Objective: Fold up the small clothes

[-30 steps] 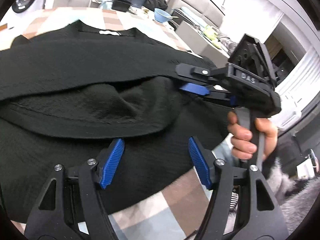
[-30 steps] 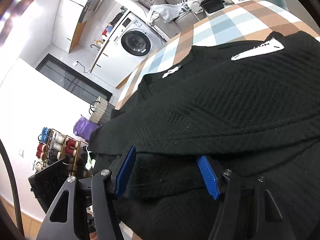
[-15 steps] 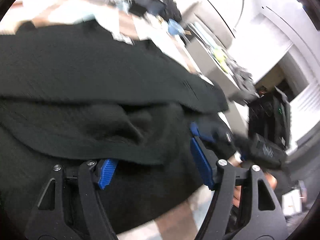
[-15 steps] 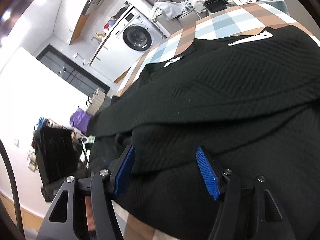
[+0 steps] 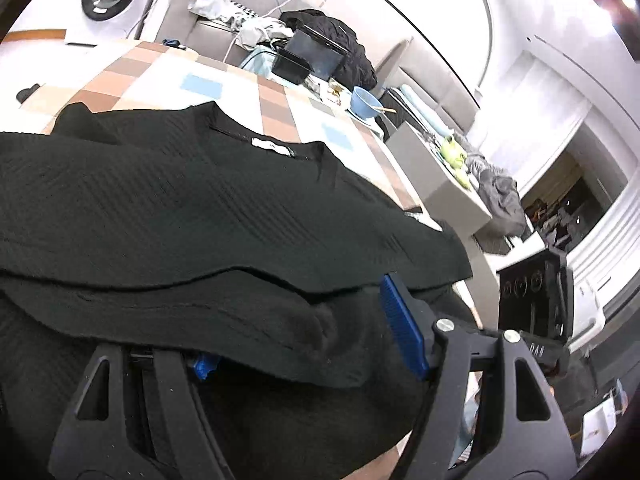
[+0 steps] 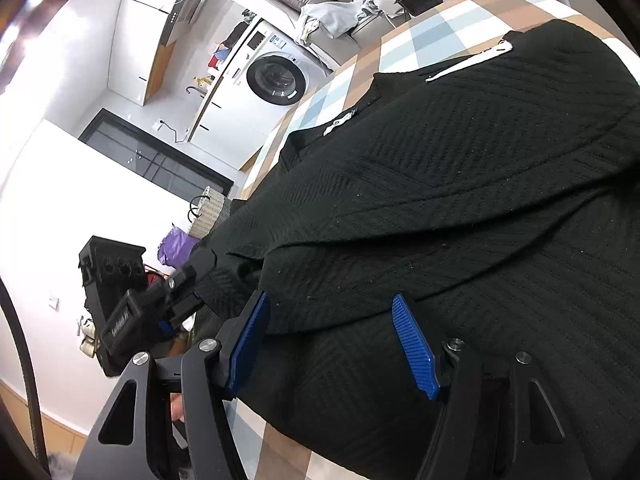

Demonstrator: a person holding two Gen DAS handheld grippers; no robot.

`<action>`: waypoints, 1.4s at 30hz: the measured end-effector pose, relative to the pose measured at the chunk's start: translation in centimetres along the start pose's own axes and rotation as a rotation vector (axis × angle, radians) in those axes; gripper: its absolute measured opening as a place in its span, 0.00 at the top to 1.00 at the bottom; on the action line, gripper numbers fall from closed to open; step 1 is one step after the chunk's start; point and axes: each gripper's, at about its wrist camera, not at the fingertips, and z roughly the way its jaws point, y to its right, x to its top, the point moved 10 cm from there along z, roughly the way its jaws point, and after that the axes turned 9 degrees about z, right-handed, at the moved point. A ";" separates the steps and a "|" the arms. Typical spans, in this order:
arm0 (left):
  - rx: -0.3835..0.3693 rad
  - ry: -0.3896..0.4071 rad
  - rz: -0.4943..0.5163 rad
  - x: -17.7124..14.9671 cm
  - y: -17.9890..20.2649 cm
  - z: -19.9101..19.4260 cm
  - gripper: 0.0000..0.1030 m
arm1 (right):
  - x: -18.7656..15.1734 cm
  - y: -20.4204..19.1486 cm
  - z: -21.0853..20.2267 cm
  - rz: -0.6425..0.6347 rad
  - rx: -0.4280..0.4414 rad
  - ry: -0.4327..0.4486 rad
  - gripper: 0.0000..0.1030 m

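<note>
Sweater: black knit sweater [image 5: 168, 208] I see on checked tablecloth [image 5: 192, 84].
Left gripper [image 5: 304, 344]: spread, fabric draped over one finger, 6 o'clock.
Right gripper [image 6: 332, 344]: spread over hem, 6 o'clock.

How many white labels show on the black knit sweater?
2: one small white label inside the collar, one long white tag beyond it; black knit sweater folds may hide more.
</note>
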 end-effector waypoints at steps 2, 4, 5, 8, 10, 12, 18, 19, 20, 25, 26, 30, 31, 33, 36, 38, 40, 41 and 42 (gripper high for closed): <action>-0.002 0.000 -0.023 0.4 -0.4 0.3 0.35 | -0.2 -0.1 -0.1 -0.017 -0.015 0.001 0.37; -0.005 0.004 -0.054 0.7 -0.7 0.4 0.35 | -0.2 -0.2 0.0 -0.026 -0.022 0.002 0.37; -0.015 0.007 -0.063 0.9 -0.7 0.4 0.35 | -0.2 -0.3 0.1 -0.025 -0.022 0.003 0.36; -0.016 0.012 -0.059 1.2 -0.7 0.7 0.35 | -0.3 -0.3 0.0 -0.023 -0.020 0.002 0.37; -0.021 0.022 -0.067 1.5 -0.8 1.0 0.36 | -0.3 -0.4 0.1 -0.030 -0.025 0.003 0.37; -0.025 0.023 -0.084 1.6 -0.9 1.3 0.52 | -0.4 -0.5 0.1 -0.038 -0.033 0.002 0.37; 0.075 0.057 -0.052 2.9 -1.8 0.7 0.96 | 0.3 -0.6 0.6 -0.026 -0.028 -0.024 0.36; 0.076 0.059 -0.048 3.1 -1.7 0.6 0.96 | 0.6 -0.5 0.7 -0.016 -0.026 -0.028 0.36; 0.077 0.057 -0.045 3.4 -1.8 0.6 0.96 | 1.1 -0.4 0.8 -0.006 -0.024 -0.029 0.36; 0.091 0.062 -0.033 4.9 -2.1 0.1 0.96 | 3.5 -0.2 1.3 -0.009 -0.072 -0.004 0.36; 0.092 0.057 -0.024 5.3 -2.2 0.1 0.96 | 4.4 0.0 1.3 -0.010 -0.103 0.010 0.36; 0.108 0.065 0.023 7.1 -2.3 0.2 0.96 | 7.6 0.2 0.9 -0.002 -0.143 0.058 0.36; 0.118 0.061 0.034 7.4 -2.4 0.4 0.96 | 8.3 0.1 0.7 -0.001 -0.144 0.069 0.36; 0.143 0.059 0.059 8.4 -2.9 0.7 0.90 | 10.4 -0.3 0.3 -0.001 -0.146 0.109 0.36; 0.154 0.073 0.079 9.9 -3.5 1.0 0.75 | 13.2 -0.7 0.1 0.003 -0.157 0.157 0.36; 0.155 0.082 0.066 10.7 -4.1 1.1 0.72 | 14.8 -1.0 0.1 0.007 -0.165 0.176 0.36; 0.157 0.082 0.058 11.7 -4.8 1.6 0.72 | 15.9 -1.4 -0.3 0.009 -0.179 0.197 0.36; 0.160 0.086 0.057 12.0 -5.0 1.8 0.71 | 16.2 -2.1 -0.6 -0.005 -0.172 0.209 0.36; 0.175 0.084 0.060 12.4 -5.5 2.3 0.70 | 16.3 -2.8 -0.9 -0.021 -0.166 0.219 0.36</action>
